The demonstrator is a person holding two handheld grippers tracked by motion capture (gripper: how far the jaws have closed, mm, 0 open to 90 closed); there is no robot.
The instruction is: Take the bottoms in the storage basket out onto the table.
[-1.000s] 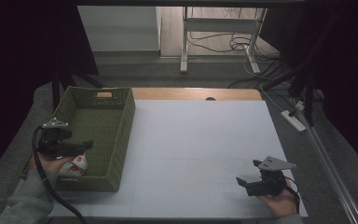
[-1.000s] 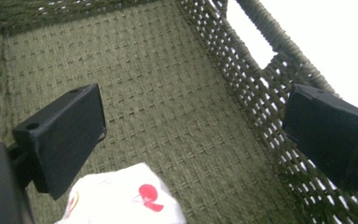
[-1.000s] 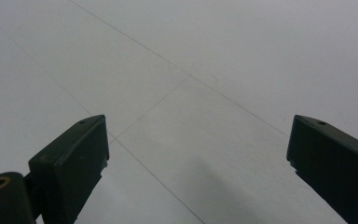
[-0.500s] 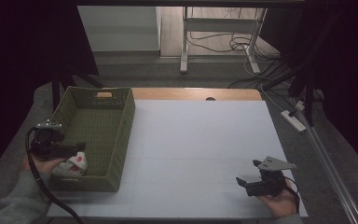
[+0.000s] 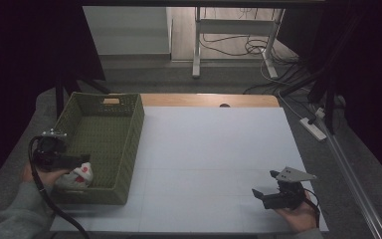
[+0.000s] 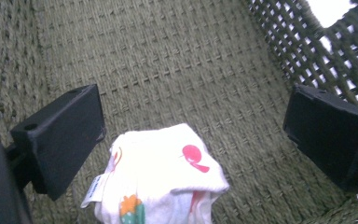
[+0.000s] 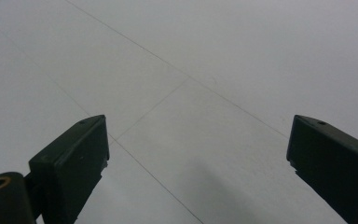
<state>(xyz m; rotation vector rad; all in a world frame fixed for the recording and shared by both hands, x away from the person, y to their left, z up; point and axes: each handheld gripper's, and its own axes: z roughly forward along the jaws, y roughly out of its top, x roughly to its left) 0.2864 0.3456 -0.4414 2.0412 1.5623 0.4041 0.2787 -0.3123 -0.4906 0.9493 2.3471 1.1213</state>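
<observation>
Dim room: a white-topped table (image 5: 214, 149), grey floor (image 5: 144, 74), metal stand (image 5: 197, 45), tangled cables (image 5: 229, 45) behind.

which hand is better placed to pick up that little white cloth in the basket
Left. The left hand-held gripper hangs open over the white cloth inside the green basket, jaws either side. The right hand-held gripper sits far across the table.

I see the basket (image 5: 124, 144) on the table's (image 5: 214, 164) left side, the cloth (image 5: 77, 175) in its near corner, my right gripper (image 5: 261, 195) far right.
</observation>
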